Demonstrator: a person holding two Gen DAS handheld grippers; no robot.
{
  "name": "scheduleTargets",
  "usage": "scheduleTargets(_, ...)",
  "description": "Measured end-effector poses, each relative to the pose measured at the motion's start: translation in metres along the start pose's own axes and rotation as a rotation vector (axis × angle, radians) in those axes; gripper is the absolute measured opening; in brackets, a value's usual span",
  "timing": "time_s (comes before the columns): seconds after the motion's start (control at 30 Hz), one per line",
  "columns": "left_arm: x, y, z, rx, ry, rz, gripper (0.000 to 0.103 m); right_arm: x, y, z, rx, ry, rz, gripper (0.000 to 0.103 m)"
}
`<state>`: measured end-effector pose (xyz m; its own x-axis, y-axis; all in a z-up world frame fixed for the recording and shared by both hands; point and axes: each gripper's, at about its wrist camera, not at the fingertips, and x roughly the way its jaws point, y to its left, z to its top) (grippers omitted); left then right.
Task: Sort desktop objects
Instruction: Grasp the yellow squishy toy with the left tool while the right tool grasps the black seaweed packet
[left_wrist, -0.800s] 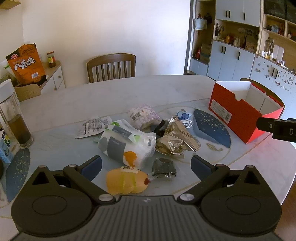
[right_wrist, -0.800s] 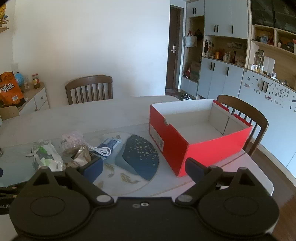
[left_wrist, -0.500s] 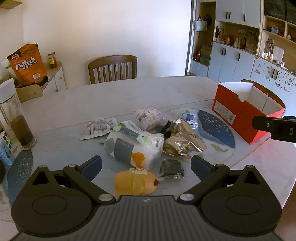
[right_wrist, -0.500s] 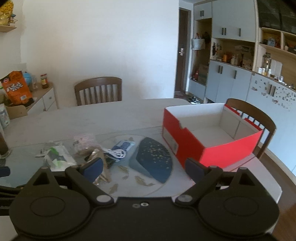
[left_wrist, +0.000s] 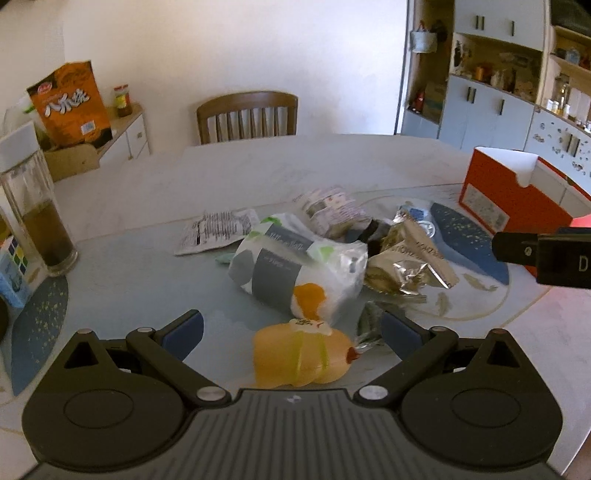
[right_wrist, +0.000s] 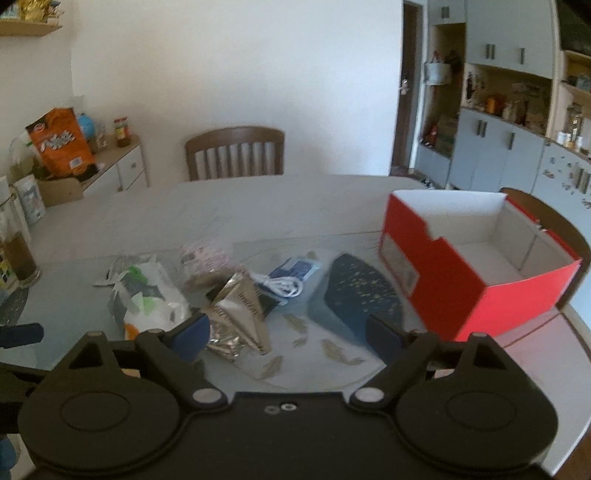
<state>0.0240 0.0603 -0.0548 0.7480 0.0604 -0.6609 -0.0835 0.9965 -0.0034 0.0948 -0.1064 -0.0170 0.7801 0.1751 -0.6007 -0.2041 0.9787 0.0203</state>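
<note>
A heap of packets lies on the glass turntable (left_wrist: 147, 280): a white and grey bag (left_wrist: 295, 269), a crumpled silver foil bag (left_wrist: 406, 266), a pinkish packet (left_wrist: 332, 212), a printed flat sachet (left_wrist: 218, 232) and a small dark wrapper (left_wrist: 369, 321). A yellow toy-like object (left_wrist: 299, 354) sits between the fingers of my open left gripper (left_wrist: 291, 332), untouched. My right gripper (right_wrist: 288, 332) is open above the silver foil bag (right_wrist: 240, 314), near a white cable (right_wrist: 284, 286). The open red box (right_wrist: 480, 266) stands at the right.
A glass bottle of brown liquid (left_wrist: 33, 218) and a small carton (left_wrist: 14, 273) stand at the left edge. A wooden chair (left_wrist: 247, 116) is behind the table, another chair (right_wrist: 554, 225) behind the red box. Dark blue placemats (right_wrist: 354, 295) lie under the glass.
Both views have shifted: the packets sit further right and closer in the left view, and the right gripper has swung left, bringing the foil bag in front of its fingers.
</note>
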Motion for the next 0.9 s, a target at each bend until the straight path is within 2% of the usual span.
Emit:
scheduleTargets(0.37,0.019,0.004,-0.018,0.011,0.03,0.003,0.102,0.025,0.022,-0.009,-0.036,0.08,0.091,0.084)
scheduleTargets(0.63,0.03,-0.005,-0.032,0.075,0.021,-0.003,0.102,0.042,0.038,-0.015,-0.037,0.131,0.131,0.084)
scheduleTargets(0.87,0.04,-0.009,-0.036,0.086,0.012,-0.009,0.102,0.056,0.049,-0.018,-0.012,0.168,0.16,0.082)
scheduleTargets(0.9,0.041,-0.009,-0.036,0.084,0.012,-0.01,0.099,0.058,0.05,-0.018,-0.012,0.176,0.166,0.081)
